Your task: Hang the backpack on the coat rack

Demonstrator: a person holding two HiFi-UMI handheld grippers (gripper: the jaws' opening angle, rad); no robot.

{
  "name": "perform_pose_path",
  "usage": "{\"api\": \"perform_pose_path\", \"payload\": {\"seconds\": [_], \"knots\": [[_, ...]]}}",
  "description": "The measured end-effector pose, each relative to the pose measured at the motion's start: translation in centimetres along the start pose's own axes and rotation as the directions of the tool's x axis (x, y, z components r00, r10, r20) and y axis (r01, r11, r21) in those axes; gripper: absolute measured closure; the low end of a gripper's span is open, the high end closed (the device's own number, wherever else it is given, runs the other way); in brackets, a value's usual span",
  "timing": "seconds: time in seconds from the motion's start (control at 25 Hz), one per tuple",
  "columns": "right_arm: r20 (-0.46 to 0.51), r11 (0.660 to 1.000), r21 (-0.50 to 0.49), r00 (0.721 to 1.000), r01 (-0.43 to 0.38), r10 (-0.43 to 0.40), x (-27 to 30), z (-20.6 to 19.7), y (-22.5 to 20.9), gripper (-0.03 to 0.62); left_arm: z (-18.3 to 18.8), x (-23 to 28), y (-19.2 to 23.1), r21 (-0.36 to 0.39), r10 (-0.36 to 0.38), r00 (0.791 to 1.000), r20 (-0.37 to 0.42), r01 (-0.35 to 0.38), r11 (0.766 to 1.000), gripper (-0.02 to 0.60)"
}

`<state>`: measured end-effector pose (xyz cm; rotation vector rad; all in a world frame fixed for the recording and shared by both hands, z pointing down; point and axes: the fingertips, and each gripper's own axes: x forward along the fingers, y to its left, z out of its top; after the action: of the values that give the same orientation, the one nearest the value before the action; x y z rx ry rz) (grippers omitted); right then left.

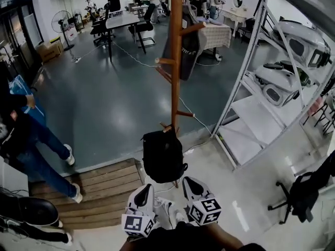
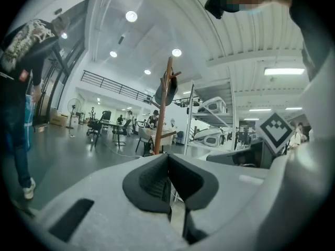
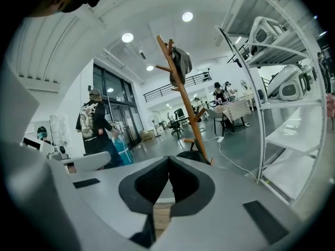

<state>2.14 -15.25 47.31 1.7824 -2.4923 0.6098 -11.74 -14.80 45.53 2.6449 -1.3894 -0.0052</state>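
A black backpack (image 1: 163,156) sits at the foot of the wooden coat rack (image 1: 176,61); I cannot tell whether it rests on the floor or hangs from the lowest peg. A dark garment (image 1: 187,43) hangs high on the rack. My left gripper (image 1: 142,195) and right gripper (image 1: 189,186) are side by side just short of the backpack, not touching it. Both are shut with nothing between the pads. The left gripper view has shut jaws (image 2: 167,158) with the rack (image 2: 163,109) beyond. In the right gripper view the backpack's top (image 3: 191,155) peeks over the shut jaws (image 3: 168,163).
Metal shelving (image 1: 246,82) with white machines stands close on the right of the rack. A wooden platform (image 1: 104,190) lies to the left, with a person in jeans (image 1: 31,145) beside it. A black office chair (image 1: 303,192) is at far right. A cable (image 1: 201,124) runs across the floor.
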Motion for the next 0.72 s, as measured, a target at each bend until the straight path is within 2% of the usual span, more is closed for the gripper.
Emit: {"api": "perform_pose_path", "payload": {"seconds": [0.2, 0.36, 0.6, 0.72], "knots": [[0.022, 1.000, -0.019, 1.000, 0.000, 0.000, -1.5, 0.0, 2.3, 0.581, 1.2, -2.3, 0.4, 0.027, 0.008, 0.999, 0.044, -0.009, 1.000, 0.563], [0.012, 1.000, -0.025, 1.000, 0.017, -0.017, -2.4, -1.1, 2.7, 0.582, 0.4, -3.1, 0.3, 0.012, -0.012, 0.999, 0.031, 0.012, 1.000, 0.563], [0.017, 1.000, -0.023, 1.000, 0.015, -0.014, -2.7, -2.0, 4.0, 0.582, -1.0, -3.9, 0.6, -0.031, -0.006, 1.000, -0.017, 0.006, 0.999, 0.563], [0.022, 0.999, -0.027, 0.999, 0.027, -0.027, -2.8, -2.0, 4.4, 0.582, -1.1, -4.1, 0.7, -0.016, -0.013, 1.000, -0.025, 0.013, 1.000, 0.563]]}}
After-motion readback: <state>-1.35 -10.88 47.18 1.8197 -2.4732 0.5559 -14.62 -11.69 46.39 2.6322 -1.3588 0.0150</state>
